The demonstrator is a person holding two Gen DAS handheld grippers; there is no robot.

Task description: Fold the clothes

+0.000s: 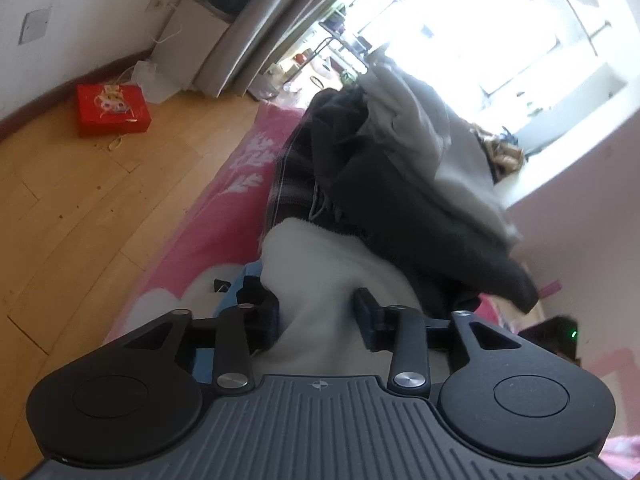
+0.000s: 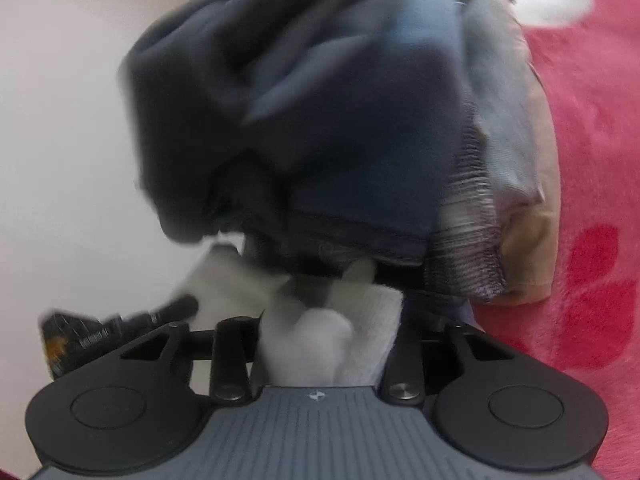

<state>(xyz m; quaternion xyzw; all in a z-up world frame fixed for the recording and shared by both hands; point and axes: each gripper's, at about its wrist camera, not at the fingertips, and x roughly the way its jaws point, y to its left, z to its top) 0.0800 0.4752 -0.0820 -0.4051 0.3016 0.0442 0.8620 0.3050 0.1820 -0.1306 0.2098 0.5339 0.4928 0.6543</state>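
Left wrist view: left gripper (image 1: pixel 316 312) fingers stand apart around soft white cloth (image 1: pixel 320 264) on pink fleece blanket (image 1: pixel 224 216); dark clothes pile (image 1: pixel 360 168) behind, red box (image 1: pixel 113 109) aside; right gripper (image 2: pixel 328 320) likewise

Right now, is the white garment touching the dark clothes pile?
Touching. The left wrist view shows the white garment running up from the left claw until its far edge tucks under the dark clothes pile, with no gap between them.
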